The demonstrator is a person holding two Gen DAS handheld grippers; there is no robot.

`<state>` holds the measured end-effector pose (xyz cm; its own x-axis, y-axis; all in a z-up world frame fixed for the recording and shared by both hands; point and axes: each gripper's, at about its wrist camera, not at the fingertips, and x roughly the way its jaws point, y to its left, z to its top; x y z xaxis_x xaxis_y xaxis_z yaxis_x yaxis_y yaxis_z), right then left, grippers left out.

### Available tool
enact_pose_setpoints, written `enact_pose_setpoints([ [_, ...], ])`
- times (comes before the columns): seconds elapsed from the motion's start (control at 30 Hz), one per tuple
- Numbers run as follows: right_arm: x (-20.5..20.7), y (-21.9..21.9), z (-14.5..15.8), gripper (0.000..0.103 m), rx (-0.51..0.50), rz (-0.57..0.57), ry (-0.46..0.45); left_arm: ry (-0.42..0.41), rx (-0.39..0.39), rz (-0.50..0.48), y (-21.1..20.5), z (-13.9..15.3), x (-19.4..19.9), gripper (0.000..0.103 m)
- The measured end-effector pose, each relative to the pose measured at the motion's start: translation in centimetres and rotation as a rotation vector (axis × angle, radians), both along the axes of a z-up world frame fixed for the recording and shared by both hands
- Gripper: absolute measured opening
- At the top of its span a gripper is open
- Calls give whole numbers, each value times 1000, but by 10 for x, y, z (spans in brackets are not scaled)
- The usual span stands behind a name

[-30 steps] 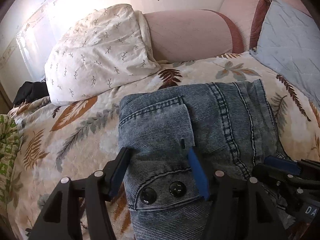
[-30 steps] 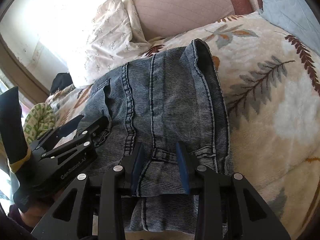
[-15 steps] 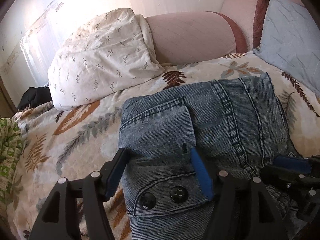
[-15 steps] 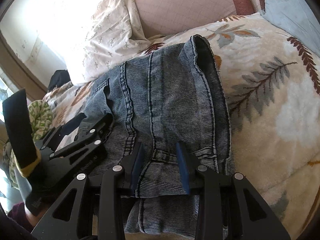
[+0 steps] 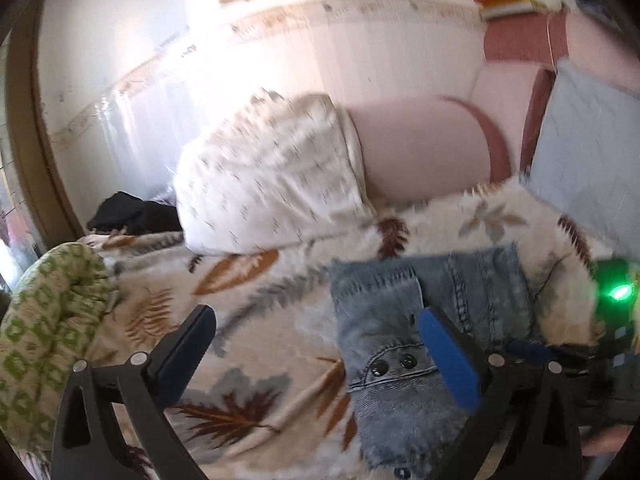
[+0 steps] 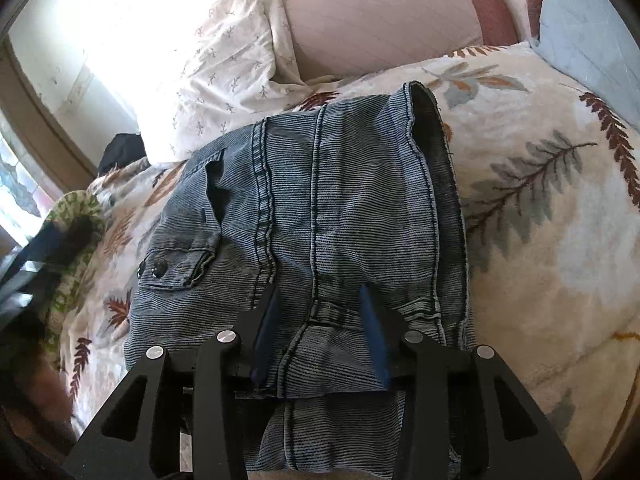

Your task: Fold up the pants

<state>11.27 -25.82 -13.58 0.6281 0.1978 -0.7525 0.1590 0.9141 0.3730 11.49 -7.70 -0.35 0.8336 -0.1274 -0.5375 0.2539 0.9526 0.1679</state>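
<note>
Now the folded pants [image 6: 320, 216] lie flat on the leaf-print blanket [image 6: 540, 240], spreading straight ahead of the right gripper [image 6: 320, 328], whose jaws are opening astride the waistband fold, tilted steeply down at it. Off to their left, the left gripper [image 5: 320, 344] hangs clear above blanket and denim, jaws opening wide with nothing pinched, its right finger [image 5: 448, 360] over the buttoned pocket [image 5: 392, 364].

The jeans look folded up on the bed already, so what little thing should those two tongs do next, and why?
Probably let the right tongs finish opening and lift off. The jeans already lie as a folded bundle on the leaf-print blanket, the left tongs are spread wide with nothing held, and only the right ones straddle the waistband.
</note>
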Motion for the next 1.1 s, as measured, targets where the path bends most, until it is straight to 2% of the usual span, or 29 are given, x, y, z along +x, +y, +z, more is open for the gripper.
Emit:
enact_pose_setpoints([
  [0.2, -3, 1, 0, 39, -5, -2, -13, -63, -3, 51, 22, 37, -26, 103],
  [0.67, -4, 2, 0, 39, -17, 1, -20, -209, -10, 179, 71, 101, -82, 103],
  [1.1, -10, 3, 1, 39, -41, 5, -37, -257, -6, 259, 97, 125, -120, 103],
])
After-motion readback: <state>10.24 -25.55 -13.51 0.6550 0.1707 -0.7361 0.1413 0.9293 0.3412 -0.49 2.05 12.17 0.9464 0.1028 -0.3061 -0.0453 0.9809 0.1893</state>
